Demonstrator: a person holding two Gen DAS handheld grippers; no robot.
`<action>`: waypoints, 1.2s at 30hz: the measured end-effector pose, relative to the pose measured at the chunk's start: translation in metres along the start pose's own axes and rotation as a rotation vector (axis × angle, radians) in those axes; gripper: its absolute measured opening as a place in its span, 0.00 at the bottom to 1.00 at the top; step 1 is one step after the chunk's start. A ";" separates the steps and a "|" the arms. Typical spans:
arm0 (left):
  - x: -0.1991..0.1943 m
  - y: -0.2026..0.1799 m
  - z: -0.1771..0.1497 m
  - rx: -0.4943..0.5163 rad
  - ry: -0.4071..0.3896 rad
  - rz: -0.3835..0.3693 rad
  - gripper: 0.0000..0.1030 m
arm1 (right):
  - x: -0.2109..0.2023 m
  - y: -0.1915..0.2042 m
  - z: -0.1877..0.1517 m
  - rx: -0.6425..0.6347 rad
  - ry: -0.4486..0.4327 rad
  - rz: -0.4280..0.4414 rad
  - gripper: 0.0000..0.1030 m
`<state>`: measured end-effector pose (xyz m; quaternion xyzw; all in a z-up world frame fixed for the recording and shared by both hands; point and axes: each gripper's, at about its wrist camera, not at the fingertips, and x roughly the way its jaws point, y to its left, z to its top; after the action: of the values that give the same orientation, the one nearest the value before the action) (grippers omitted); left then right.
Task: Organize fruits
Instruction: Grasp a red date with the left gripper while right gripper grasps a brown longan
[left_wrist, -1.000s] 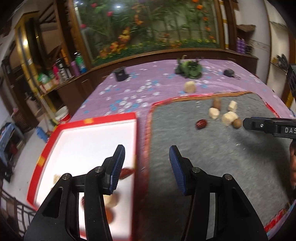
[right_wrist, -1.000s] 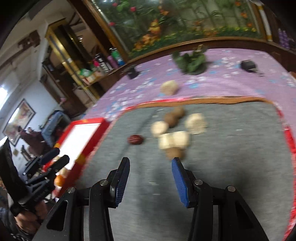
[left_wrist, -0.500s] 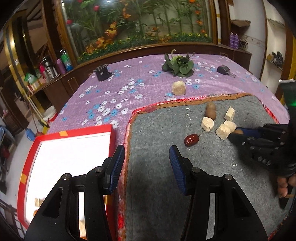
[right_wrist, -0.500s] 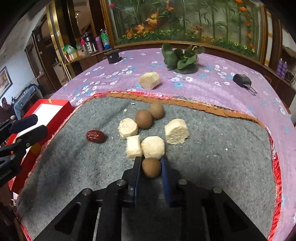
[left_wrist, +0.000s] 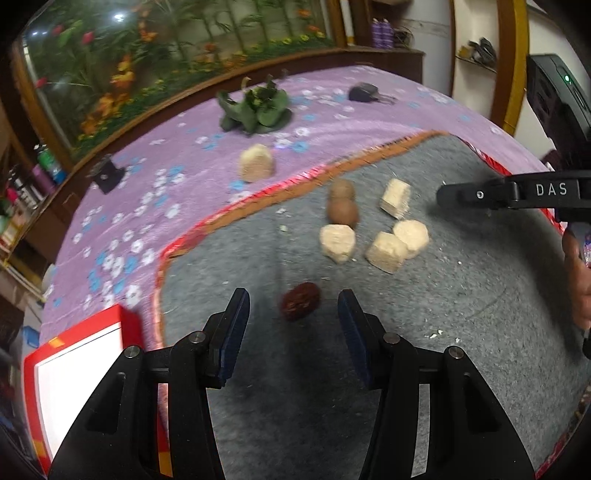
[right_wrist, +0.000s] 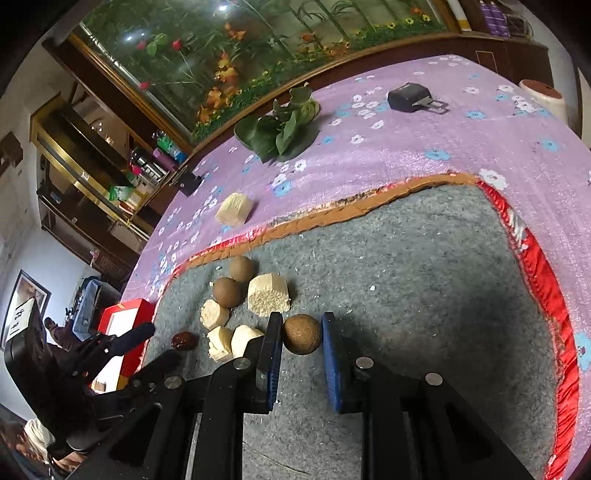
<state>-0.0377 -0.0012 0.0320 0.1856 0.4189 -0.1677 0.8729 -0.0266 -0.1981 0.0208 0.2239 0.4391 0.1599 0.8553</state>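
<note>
Nearest, the right gripper (right_wrist: 302, 334) is clamping a round brown fruit (right_wrist: 301, 334) between its blue pads, lifted off or just above the grey felt mat (right_wrist: 424, 295); the grip sits across the fruit's widest part, probably so the ball cannot roll out.

Likewise close in, the left gripper (left_wrist: 293, 325) is hanging with its jaws spread and nothing between them, pointing at the red date (left_wrist: 300, 301), which is lying on the mat just ahead of the fingertips; the spread looks set for closing around it.

Beyond the date, pale cut chunks (left_wrist: 386, 252) are sitting bunched with two more brown fruits (left_wrist: 342, 212), touching or nearly so, apparently waiting to be sorted.

Off to the left, the red-rimmed white tray (left_wrist: 33, 360) is standing just beside the mat's edge, likely the destination, placed within easy reach.

Farther out, on the purple flowered tablecloth (right_wrist: 406, 147), one stray pale chunk (right_wrist: 235, 209) is lying apart from the group, then a bunch of green leaves (right_wrist: 280, 129) and a dark key fob (right_wrist: 408, 96).
</note>
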 end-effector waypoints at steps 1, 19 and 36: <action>0.003 -0.001 0.001 0.004 0.012 -0.010 0.48 | 0.001 0.000 0.000 0.002 0.004 0.000 0.20; -0.031 0.000 -0.021 -0.134 -0.079 0.015 0.23 | -0.007 0.010 -0.002 -0.067 -0.059 0.008 0.20; -0.130 0.049 -0.078 -0.416 -0.256 0.241 0.23 | -0.015 0.053 -0.018 -0.216 -0.169 0.020 0.20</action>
<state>-0.1450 0.0958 0.0988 0.0283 0.3053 0.0050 0.9518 -0.0543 -0.1555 0.0494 0.1474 0.3435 0.1956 0.9067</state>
